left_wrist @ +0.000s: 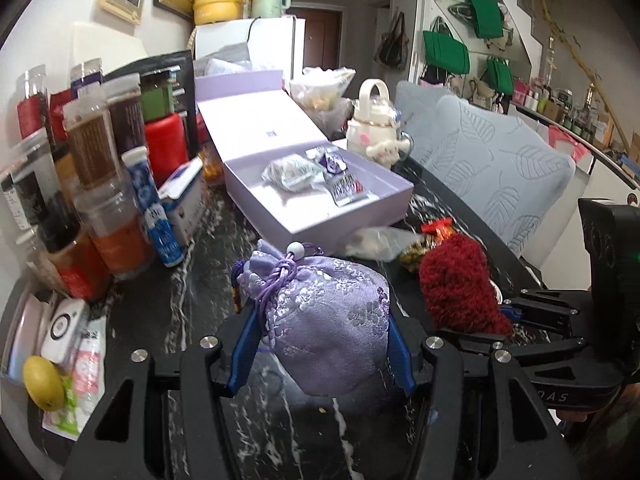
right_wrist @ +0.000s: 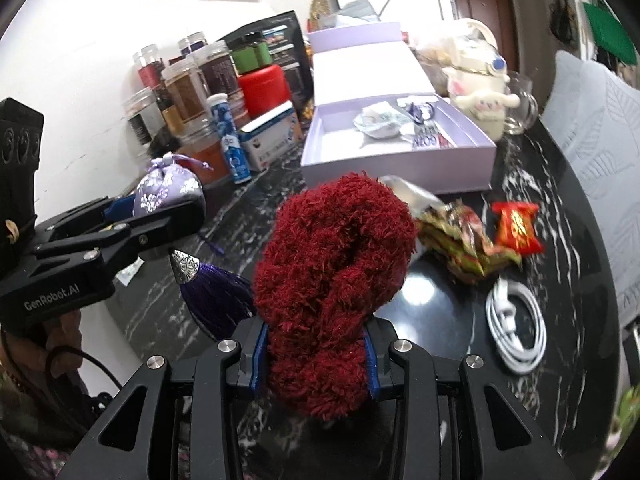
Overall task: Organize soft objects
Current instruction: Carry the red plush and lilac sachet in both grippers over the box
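My left gripper (left_wrist: 322, 344) is shut on a lilac brocade drawstring pouch (left_wrist: 324, 312), held above the dark marble counter. Its purple tassel (right_wrist: 218, 298) hangs below, seen in the right wrist view, where the pouch (right_wrist: 164, 190) sits between the left gripper's blue pads. My right gripper (right_wrist: 316, 354) is shut on a fluffy dark red soft item (right_wrist: 332, 276), which also shows at the right of the left wrist view (left_wrist: 456, 284). An open lilac box (left_wrist: 320, 196) (right_wrist: 396, 148) holding a few wrapped packets stands farther back on the counter.
Jars and bottles (left_wrist: 100, 168) crowd the left wall side. A white plush-covered kettle (left_wrist: 376, 124) stands behind the box. Snack packets (right_wrist: 460, 240), a red packet (right_wrist: 516, 226) and a coiled white cable (right_wrist: 516, 332) lie on the counter. A leaf-patterned cushion (left_wrist: 496, 176) borders the right.
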Demonstrator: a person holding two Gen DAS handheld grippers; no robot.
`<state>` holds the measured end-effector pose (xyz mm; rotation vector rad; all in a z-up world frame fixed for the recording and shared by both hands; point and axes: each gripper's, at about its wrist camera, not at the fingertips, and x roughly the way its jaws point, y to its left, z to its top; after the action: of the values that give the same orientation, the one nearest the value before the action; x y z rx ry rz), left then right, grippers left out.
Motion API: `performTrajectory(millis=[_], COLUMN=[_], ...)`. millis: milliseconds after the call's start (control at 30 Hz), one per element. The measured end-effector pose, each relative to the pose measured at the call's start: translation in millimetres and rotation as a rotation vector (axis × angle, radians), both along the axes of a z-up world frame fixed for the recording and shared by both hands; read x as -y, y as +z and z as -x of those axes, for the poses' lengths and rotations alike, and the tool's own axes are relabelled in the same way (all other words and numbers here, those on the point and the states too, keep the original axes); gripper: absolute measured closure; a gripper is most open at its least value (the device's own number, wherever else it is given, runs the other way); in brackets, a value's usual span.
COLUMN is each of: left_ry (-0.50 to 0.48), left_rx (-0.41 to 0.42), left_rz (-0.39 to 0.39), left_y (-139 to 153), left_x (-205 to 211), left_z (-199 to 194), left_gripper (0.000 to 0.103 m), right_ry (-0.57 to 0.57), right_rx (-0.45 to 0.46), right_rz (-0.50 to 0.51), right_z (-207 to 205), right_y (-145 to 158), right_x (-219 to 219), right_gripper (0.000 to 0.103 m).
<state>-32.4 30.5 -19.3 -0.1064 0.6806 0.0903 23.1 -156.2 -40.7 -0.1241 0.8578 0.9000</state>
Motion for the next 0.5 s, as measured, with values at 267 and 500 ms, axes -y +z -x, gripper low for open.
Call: performTrajectory(millis=[267,500], left_ry=[0.004,-0.008], left_rx=[0.065,0.141], left_rz=[-0.033,-0.058], left_y=[26.5,57.4], left_x=[-12.4,-22.6], left_z=[-11.6,-34.4], left_gripper=[0.048,0.048], right_ry=[0.029,0.028], right_rx=[0.063,0.127], right_rz=[-0.016,-0.043], right_z=[-15.8,-41.8], right_y=[27.7,59.9], right_x=[-17.1,-28.4], right_gripper=[0.067,0.067])
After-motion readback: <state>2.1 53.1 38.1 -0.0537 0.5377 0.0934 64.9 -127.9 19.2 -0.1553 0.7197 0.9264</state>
